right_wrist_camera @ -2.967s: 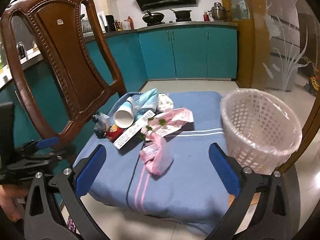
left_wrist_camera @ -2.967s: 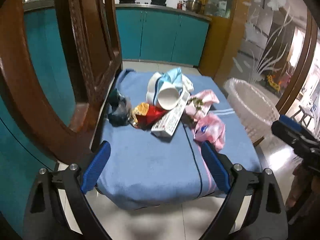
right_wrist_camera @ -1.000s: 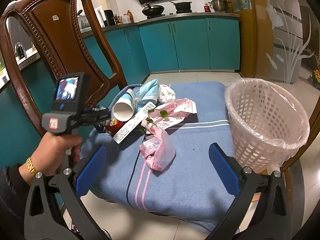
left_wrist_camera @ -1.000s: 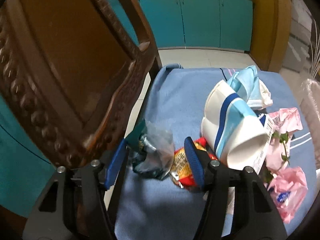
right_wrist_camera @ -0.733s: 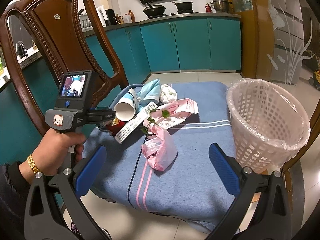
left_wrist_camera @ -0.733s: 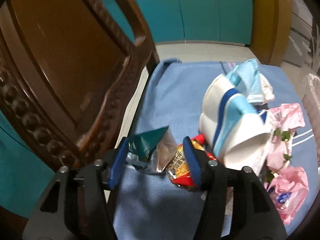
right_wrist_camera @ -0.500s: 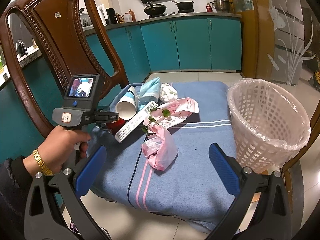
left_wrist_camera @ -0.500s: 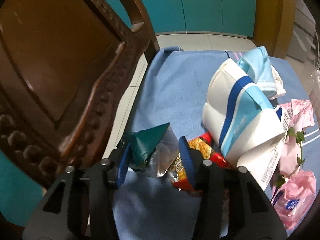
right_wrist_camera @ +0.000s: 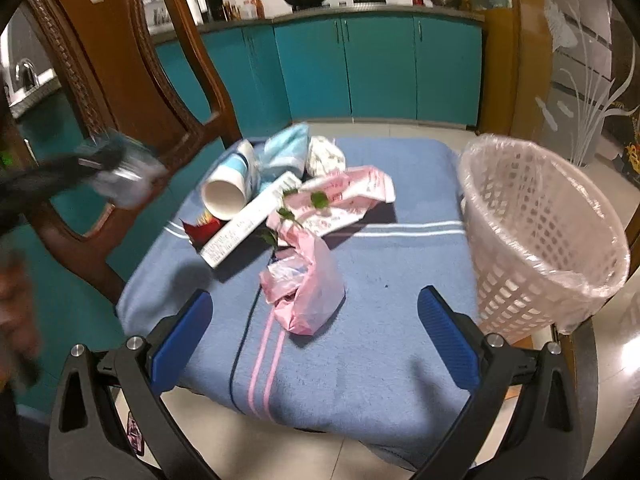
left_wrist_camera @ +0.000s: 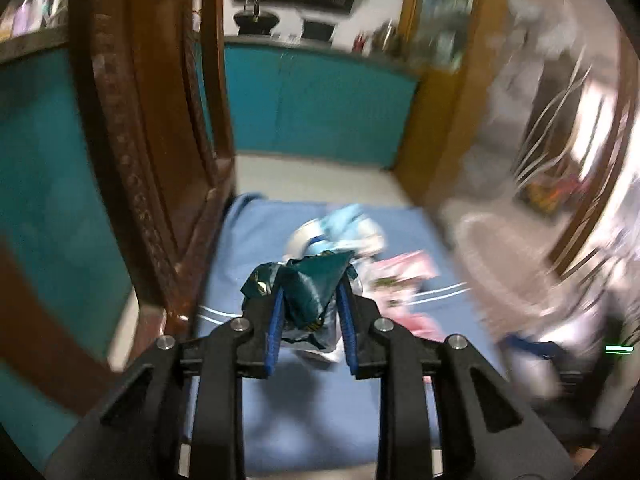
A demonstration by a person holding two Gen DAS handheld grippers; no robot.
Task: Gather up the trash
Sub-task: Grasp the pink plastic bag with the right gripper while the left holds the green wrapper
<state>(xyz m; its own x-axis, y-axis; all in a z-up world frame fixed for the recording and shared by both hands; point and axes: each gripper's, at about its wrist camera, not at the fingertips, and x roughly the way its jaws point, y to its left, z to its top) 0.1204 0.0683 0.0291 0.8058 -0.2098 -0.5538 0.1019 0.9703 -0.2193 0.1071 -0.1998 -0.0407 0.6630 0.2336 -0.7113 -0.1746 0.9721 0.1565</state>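
Observation:
My left gripper (left_wrist_camera: 310, 300) is closing its jaws on a dark green and silver foil wrapper (left_wrist_camera: 316, 280), and the pads press it as it hangs above the blue blanket (left_wrist_camera: 320, 408). In the right wrist view that gripper (right_wrist_camera: 100, 164) is a blur at the upper left with the wrapper (right_wrist_camera: 124, 188) in it. On the blanket (right_wrist_camera: 380, 320) lie a paper cup (right_wrist_camera: 230, 188), a white box (right_wrist_camera: 244, 228), a red snack wrapper (right_wrist_camera: 200, 230), a pink bag (right_wrist_camera: 308, 292) and a pink wrapper (right_wrist_camera: 352, 192). My right gripper (right_wrist_camera: 314, 300) stands open before the pink bag, holding nothing.
A white lattice basket (right_wrist_camera: 540, 220) with a plastic liner stands at the blanket's right edge. The carved wooden chair back (right_wrist_camera: 120, 60) rises on the left. A light blue cloth (right_wrist_camera: 284, 152) and a crumpled white tissue (right_wrist_camera: 324, 156) lie behind the cup. Teal cabinets line the far wall.
The left gripper closed on the green foil wrapper and lifted it off the blanket, swinging up and away from the pile. The right gripper dipped slightly toward the pink bag.

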